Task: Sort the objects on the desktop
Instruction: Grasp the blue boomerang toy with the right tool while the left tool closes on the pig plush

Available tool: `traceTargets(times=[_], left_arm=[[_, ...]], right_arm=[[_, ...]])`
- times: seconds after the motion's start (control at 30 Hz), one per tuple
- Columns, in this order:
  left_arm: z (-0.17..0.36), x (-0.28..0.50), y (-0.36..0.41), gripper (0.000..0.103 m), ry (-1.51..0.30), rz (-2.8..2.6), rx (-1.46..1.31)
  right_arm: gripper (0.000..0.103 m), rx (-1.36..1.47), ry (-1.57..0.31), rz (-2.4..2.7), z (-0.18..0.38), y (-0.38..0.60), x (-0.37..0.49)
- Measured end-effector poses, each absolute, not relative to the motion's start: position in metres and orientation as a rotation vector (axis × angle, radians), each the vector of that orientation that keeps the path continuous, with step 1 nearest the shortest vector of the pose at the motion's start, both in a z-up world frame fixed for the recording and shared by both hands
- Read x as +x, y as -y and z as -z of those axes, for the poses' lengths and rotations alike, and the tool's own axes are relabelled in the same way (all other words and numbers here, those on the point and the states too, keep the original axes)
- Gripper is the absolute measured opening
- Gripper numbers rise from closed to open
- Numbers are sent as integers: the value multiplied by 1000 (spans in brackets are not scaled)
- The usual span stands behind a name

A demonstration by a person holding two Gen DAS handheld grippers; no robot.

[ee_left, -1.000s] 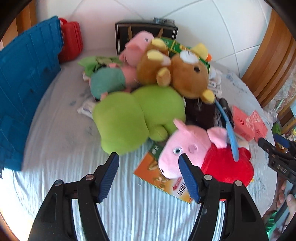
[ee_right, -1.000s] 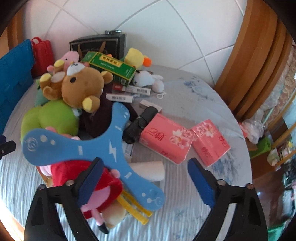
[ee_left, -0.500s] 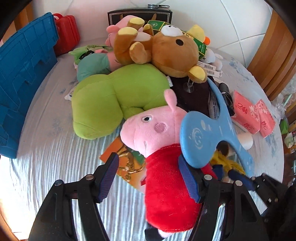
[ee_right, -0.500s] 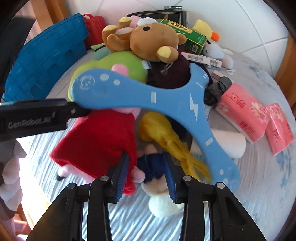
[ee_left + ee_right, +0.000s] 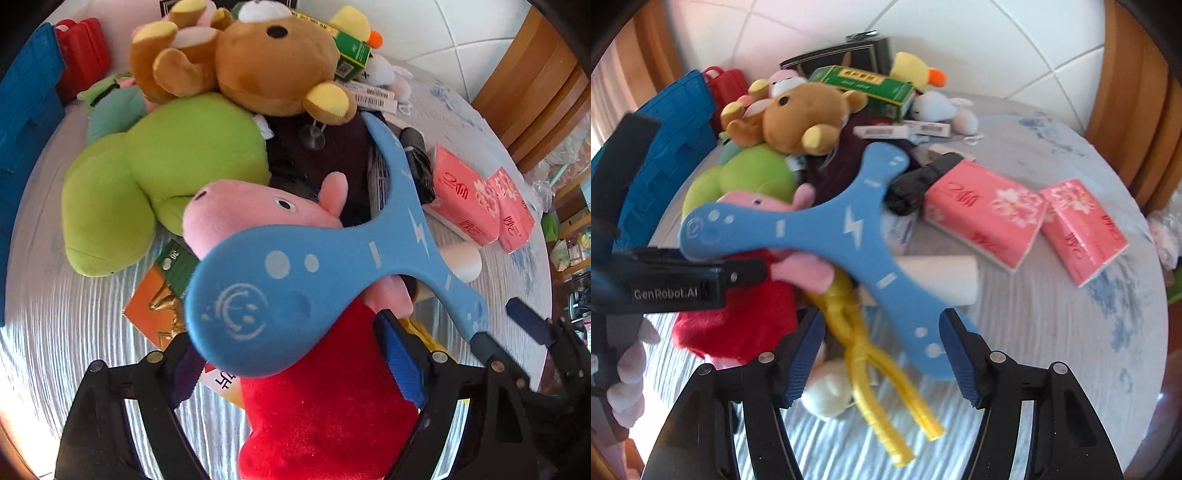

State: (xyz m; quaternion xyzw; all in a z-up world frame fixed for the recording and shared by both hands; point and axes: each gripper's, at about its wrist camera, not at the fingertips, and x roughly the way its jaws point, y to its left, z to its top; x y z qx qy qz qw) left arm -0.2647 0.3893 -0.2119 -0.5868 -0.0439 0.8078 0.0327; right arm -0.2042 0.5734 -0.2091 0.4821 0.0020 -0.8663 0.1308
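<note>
Both tongs stood spread and were opening: the left tongs (image 5: 295, 373) straddled the pig plush (image 5: 325, 398) in its red dress, seemingly without pinching, and the right tongs (image 5: 879, 354) flanked the blue boomerang (image 5: 827, 236) tip. Sorting looked barely begun; everything lay heaped mid-surface (image 5: 1071, 332), the blue crate (image 5: 665, 147) beside it.

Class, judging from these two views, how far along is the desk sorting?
Done: nothing looks sorted; the plush pile and pink tissue packs are loose on the table. In hand: both jaws are opening around the pig plush and blue boomerang. Left: nearly everything.
</note>
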Motion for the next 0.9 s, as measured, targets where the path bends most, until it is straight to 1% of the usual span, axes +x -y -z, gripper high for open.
traceTargets(times=[0.03, 0.07, 0.13, 0.2, 0.27, 0.3, 0.33, 0.43, 0.5, 0.57, 0.7, 0.73, 0.77, 0.8, 0.83, 0.9], left_arm=[[212, -265, -390, 76, 133, -2480, -1805], [210, -265, -391, 69, 136, -2467, -1789], [204, -263, -394, 63, 95, -2472, -1782], [203, -262, -393, 62, 70, -2465, -1780], [205, -261, -389, 62, 89, -2444, -1796], [206, -262, -388, 63, 92, -2436, -1798], [207, -264, -389, 65, 86, -2427, -1804], [212, -269, -393, 70, 67, -2405, -1831], [215, -274, -395, 70, 56, -2415, -1822], [214, -275, -395, 68, 54, -2426, -1813], [214, -274, -390, 66, 49, -2434, -1803], [214, -275, -390, 66, 48, -2430, -1803], [214, -275, -391, 66, 44, -2428, -1804], [214, -275, -391, 66, 38, -2428, -1803], [215, -275, -393, 66, 29, -2430, -1799], [214, -274, -394, 64, 17, -2437, -1788]], right_arm=[[65, 1405, -9, 2522, 208, -575, -207], [65, 1407, -14, 2526, 208, -577, -210], [65, 1415, -37, 2530, 209, -579, -217], [66, 1421, -60, 2521, 211, -576, -225], [71, 1424, -89, 2502, 215, -572, -234], [75, 1431, -105, 2487, 218, -570, -237], [78, 1442, -127, 2472, 221, -567, -242], [78, 1451, -190, 2433, 231, -557, -254], [78, 1456, -223, 2422, 236, -553, -260], [78, 1463, -241, 2397, 242, -550, -269], [78, 1460, -241, 2363, 251, -541, -283], [74, 1461, -238, 2355, 253, -538, -286], [68, 1455, -236, 2348, 254, -535, -289], [48, 1448, -223, 2333, 254, -533, -290], [42, 1447, -224, 2329, 254, -530, -290], [38, 1442, -229, 2332, 251, -526, -288]])
